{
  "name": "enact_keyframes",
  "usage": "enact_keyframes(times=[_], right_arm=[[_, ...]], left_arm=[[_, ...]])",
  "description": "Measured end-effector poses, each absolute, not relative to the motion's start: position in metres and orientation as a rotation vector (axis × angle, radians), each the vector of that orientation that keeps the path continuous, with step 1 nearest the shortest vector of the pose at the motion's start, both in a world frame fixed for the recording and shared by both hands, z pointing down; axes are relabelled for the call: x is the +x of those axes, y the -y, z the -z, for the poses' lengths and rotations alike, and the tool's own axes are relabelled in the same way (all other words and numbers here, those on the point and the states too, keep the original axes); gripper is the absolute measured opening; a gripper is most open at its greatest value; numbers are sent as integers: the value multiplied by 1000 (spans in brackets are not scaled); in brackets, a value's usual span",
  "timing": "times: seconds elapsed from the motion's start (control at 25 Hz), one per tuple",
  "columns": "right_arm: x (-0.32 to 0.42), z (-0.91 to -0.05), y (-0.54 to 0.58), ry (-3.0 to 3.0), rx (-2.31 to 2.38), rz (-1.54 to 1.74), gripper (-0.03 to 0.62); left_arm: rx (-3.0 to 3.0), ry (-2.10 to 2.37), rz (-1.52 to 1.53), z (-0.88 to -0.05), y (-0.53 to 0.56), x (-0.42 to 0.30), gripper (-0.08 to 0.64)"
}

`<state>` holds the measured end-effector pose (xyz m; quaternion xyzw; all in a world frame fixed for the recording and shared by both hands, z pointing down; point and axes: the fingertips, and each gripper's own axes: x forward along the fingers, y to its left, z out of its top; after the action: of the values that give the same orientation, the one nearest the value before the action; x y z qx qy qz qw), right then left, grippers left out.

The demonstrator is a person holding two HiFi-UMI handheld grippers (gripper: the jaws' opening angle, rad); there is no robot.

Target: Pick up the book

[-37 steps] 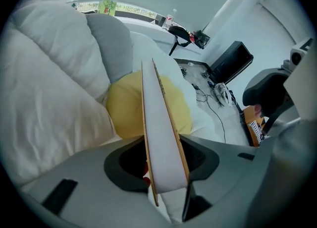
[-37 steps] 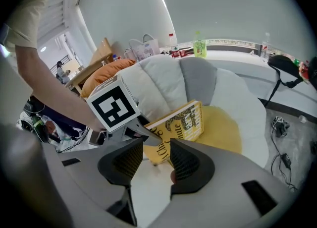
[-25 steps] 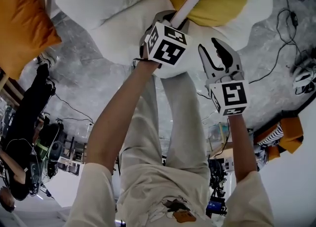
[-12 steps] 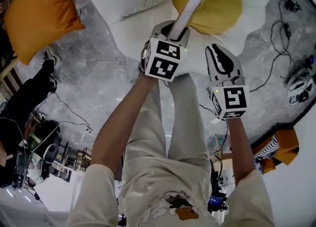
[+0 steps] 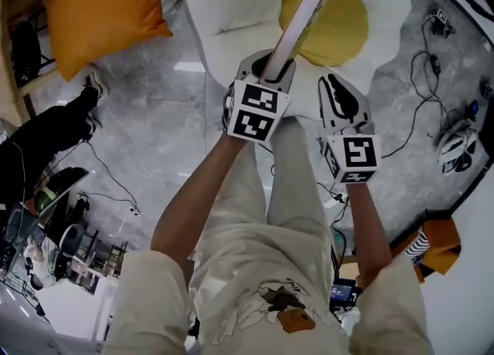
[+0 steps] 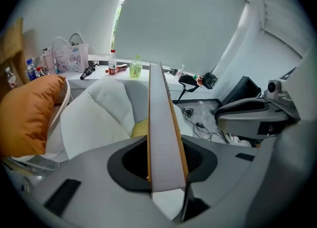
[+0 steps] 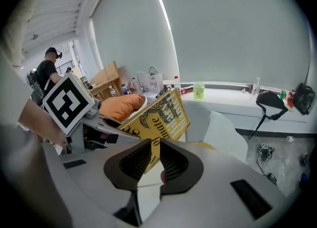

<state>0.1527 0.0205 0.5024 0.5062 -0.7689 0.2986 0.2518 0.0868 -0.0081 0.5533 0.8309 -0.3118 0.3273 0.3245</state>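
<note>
l hand-held gripper [image 6: 166, 165] clamped on book [image 6: 161, 118]; r hand-held gripper [image 7: 154, 158] just closing, prob empty (narrow gap)

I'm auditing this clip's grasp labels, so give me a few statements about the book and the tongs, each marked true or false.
1. The left tongs grip the book. True.
2. The book lies flat. False: it is held up on edge in the left tongs.
3. The right tongs hold the book too. False: their jaws have just been closing, with nothing between them, and they are beside the left tongs.
4. An orange cushion is in view. True.
</note>
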Motion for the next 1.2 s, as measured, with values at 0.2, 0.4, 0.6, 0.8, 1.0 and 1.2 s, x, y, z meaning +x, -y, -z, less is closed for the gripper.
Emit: enact_keyframes(times=[0.2,0.4,0.6,0.8,1.0,1.2], right_arm=[[146,-451,-16,2118,1418,-750,69],[152,-418,-12,2121,1471,-723,64],[137,-370,-9,2156,1474,-693,64],[121,-317,9,2217,1506,-613,58],[125,-284,16,2234,1546,-580,46],[114,-244,24,2261,1603,-539,46]], left_arm=[[2204,824,-834,-501,0,81,143],[2225,849,-801,-452,-2,77,143],[2258,870,-770,-394,-4,61,143],[2268,896,-746,-351,-6,40,143],[2278,909,-734,-321,-10,34,143],[2298,944,-694,-287,-8,11,143]])
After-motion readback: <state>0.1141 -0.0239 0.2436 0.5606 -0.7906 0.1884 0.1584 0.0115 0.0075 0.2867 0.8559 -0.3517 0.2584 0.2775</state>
